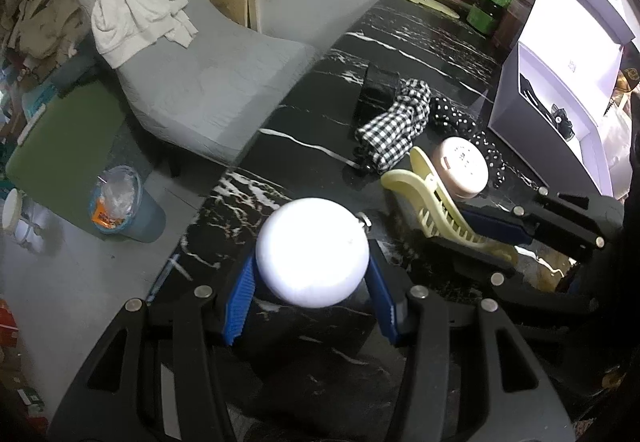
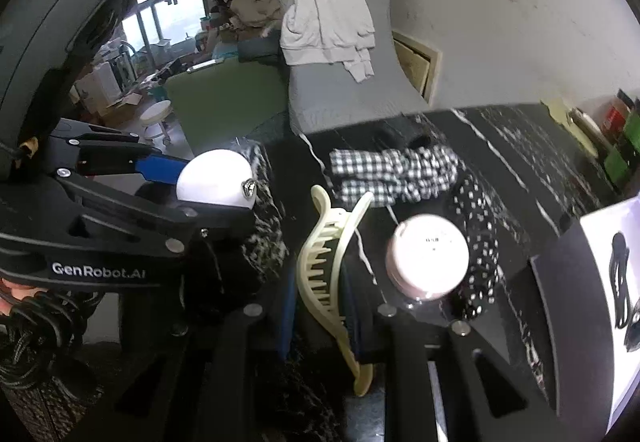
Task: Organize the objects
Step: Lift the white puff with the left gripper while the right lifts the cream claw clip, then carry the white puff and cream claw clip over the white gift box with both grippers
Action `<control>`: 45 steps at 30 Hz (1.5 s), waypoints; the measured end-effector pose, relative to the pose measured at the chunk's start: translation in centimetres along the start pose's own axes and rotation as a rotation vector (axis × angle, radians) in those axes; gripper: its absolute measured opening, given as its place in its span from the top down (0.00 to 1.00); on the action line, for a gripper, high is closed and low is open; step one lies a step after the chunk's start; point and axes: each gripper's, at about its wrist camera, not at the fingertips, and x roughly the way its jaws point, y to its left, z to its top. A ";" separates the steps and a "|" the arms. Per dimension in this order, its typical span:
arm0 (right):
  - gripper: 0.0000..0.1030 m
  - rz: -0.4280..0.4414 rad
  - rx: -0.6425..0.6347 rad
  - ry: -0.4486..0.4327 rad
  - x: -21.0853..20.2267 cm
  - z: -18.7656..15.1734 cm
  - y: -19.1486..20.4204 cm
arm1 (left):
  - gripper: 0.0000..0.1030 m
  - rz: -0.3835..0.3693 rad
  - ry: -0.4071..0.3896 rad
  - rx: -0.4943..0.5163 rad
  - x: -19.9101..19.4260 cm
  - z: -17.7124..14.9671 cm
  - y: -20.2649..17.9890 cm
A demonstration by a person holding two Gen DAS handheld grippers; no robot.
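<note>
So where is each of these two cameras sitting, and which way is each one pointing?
Left wrist: sits on the left gripper, looking down along its blue fingers, which hold a white round case, over the black marble table.
Right wrist: sits on the right gripper, shut on a cream hair claw, beside a pink compact.
Shared: case, claw, compact, checked cloth, grey chair; each shows the other gripper.

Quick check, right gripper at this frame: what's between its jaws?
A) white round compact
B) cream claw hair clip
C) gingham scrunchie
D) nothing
B: the right gripper is closed on the cream claw hair clip, its blue pads clamping the comb section; the white round compact sits in the left gripper, and the gingham scrunchie lies loose on the black marble table.
</note>
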 end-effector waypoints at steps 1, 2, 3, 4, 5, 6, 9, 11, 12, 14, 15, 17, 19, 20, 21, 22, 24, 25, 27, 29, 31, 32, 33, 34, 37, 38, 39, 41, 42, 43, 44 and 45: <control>0.79 0.001 -0.008 -0.004 -0.2 0.2 0.2 | 0.51 0.005 -0.005 -0.001 -0.2 0.1 0.1; 0.79 0.002 -0.017 -0.009 -0.4 0.5 0.3 | 0.51 0.009 -0.009 -0.003 -0.4 0.2 0.1; 0.79 0.002 -0.024 -0.013 -0.5 0.7 0.4 | 0.51 0.012 -0.013 -0.005 -0.7 0.3 0.2; 0.79 0.002 -0.031 -0.017 -0.7 1.0 0.5 | 0.51 0.015 -0.019 -0.005 -0.9 0.4 0.3; 0.79 0.003 -0.038 -0.021 -0.9 1.2 0.6 | 0.51 0.020 -0.023 -0.005 -1.2 0.5 0.3; 0.79 0.004 -0.045 -0.024 -1.1 1.5 0.7 | 0.51 0.024 -0.028 -0.005 -1.5 0.7 0.3; 0.79 0.005 -0.052 -0.035 -1.8 2.2 0.8 | 0.51 0.038 -0.037 0.002 -2.4 1.1 0.2; 0.79 0.012 -0.054 -0.041 -2.2 2.6 0.9 | 0.51 0.054 -0.050 0.018 -2.8 1.4 0.0; 0.79 0.011 -0.058 -0.048 -2.5 2.7 1.0 | 0.51 0.061 -0.059 0.028 -3.1 1.6 -0.2; 0.79 0.005 -0.064 -0.056 -3.0 3.0 0.9 | 0.51 0.071 -0.073 0.046 -3.5 1.9 -0.7; 0.79 0.003 -0.064 -0.062 -3.3 3.1 0.9 | 0.51 0.070 -0.078 0.056 -3.7 2.1 -0.9; 0.79 -0.001 -0.060 -0.063 -3.7 3.2 0.7 | 0.51 0.065 -0.083 0.066 -3.9 2.4 -1.4; 0.79 -0.008 -0.042 -0.063 -4.1 3.3 0.2 | 0.51 0.063 -0.096 0.074 -4.1 2.7 -1.9; 0.79 -0.012 -0.029 -0.060 -4.3 3.3 -0.1 | 0.51 0.060 -0.098 0.085 -4.1 2.9 -2.2; 0.79 -0.018 -0.019 -0.059 -4.5 3.2 -0.3 | 0.51 0.058 -0.098 0.089 -4.1 3.0 -2.4; 0.79 -0.024 -0.013 -0.061 -4.7 3.2 -0.6 | 0.51 0.052 -0.097 0.091 -4.1 3.2 -2.6; 0.79 -0.042 0.001 -0.063 -5.0 3.2 -1.2 | 0.51 0.034 -0.093 0.096 -4.0 3.7 -3.1; 0.79 -0.049 0.011 -0.062 -5.2 3.2 -1.6 | 0.51 0.020 -0.091 0.095 -4.0 3.9 -3.4; 0.79 -0.063 0.030 -0.063 -5.5 3.1 -2.3 | 0.51 0.006 -0.095 0.106 -3.9 4.4 -4.0; 0.79 -0.077 0.047 -0.061 -5.8 2.9 -3.0 | 0.51 0.012 -0.106 0.125 -3.9 4.9 -4.9; 0.79 -0.097 0.072 -0.061 -6.2 2.7 -3.8 | 0.51 0.001 -0.112 0.137 -3.9 5.4 -5.7; 0.79 -0.111 0.086 -0.061 -6.5 2.5 -4.2 | 0.51 -0.008 -0.113 0.139 -3.9 5.7 -6.0; 0.79 -0.121 0.096 -0.063 -6.7 2.4 -4.7 | 0.51 -0.018 -0.117 0.141 -3.9 6.0 -6.4; 0.79 -0.131 0.108 -0.065 -7.0 2.3 -5.1 | 0.51 -0.022 -0.121 0.147 -3.9 6.2 -6.9; 0.79 -0.162 0.141 -0.069 -7.7 1.9 -6.5 | 0.51 -0.027 -0.127 0.178 -3.9 6.8 -8.3; 0.79 -0.173 0.149 -0.070 -8.0 1.7 -6.9 | 0.51 -0.031 -0.127 0.187 -3.8 7.0 -8.7; 0.79 -0.180 0.157 -0.072 -8.2 1.6 -7.3 | 0.51 -0.037 -0.127 0.203 -3.8 7.3 -9.4; 0.79 -0.188 0.168 -0.076 -8.7 1.5 -7.8 | 0.51 -0.049 -0.131 0.219 -3.9 7.6 -10.1; 0.79 -0.191 0.173 -0.079 -9.0 1.4 -8.2 | 0.51 -0.060 -0.134 0.231 -3.9 7.8 -10.6; 0.79 -0.198 0.178 -0.081 -9.2 1.3 -8.5 | 0.51 -0.067 -0.139 0.240 -4.0 8.0 -11.0; 0.79 -0.209 0.187 -0.084 -9.5 1.3 -8.9 | 0.51 -0.070 -0.143 0.247 -4.0 8.2 -11.4; 0.79 -0.215 0.193 -0.086 -9.7 1.1 -9.2 | 0.51 -0.073 -0.147 0.254 -4.0 8.5 -11.8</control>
